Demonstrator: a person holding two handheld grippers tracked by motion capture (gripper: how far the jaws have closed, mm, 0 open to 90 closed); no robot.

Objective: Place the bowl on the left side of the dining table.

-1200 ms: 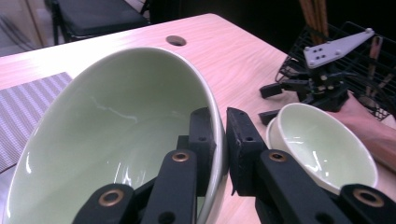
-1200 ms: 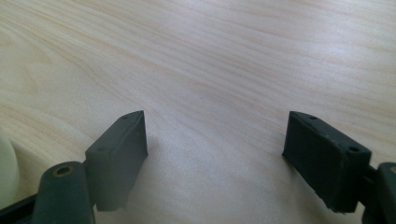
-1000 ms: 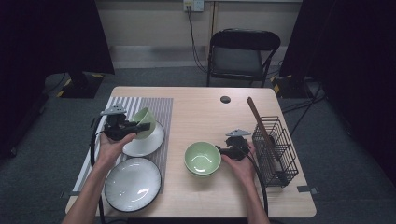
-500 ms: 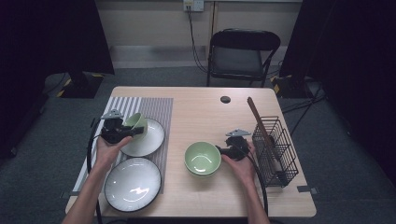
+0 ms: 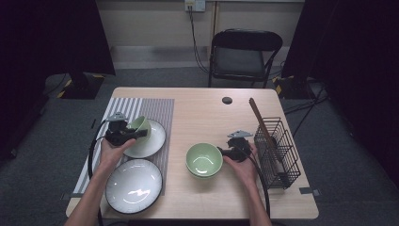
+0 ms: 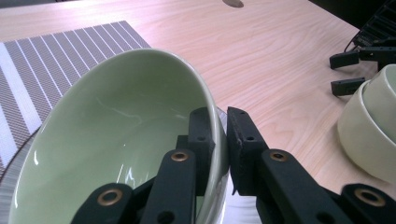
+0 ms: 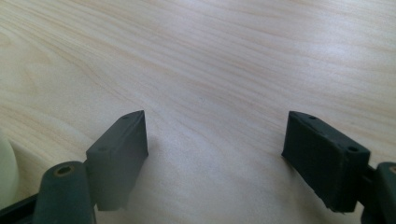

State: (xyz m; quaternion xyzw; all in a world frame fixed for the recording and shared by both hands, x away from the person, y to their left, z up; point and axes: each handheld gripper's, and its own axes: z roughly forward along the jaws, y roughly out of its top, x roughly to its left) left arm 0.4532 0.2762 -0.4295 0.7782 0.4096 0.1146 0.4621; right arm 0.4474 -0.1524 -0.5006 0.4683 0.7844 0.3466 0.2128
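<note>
Left tongs (image 6: 219, 140) clamping bowl (image 6: 107, 140), base hidden

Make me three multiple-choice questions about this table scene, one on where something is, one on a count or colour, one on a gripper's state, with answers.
1. Where does the wire basket stand?
A. on the striped mat
B. at the table's right edge
C. on the chair

2. How many white plates lie on the table?
A. two
B. four
C. none

3. How are the left gripper's jaws?
A. wide open over bare wood
B. shut on a spoon
C. shut on the rim of a green bowl

Answers: B, the high view shows it right of the stacked green bowls; A, one small plate and one large plate; C, the left gripper view shows one jaw inside the rim, one outside.
</note>
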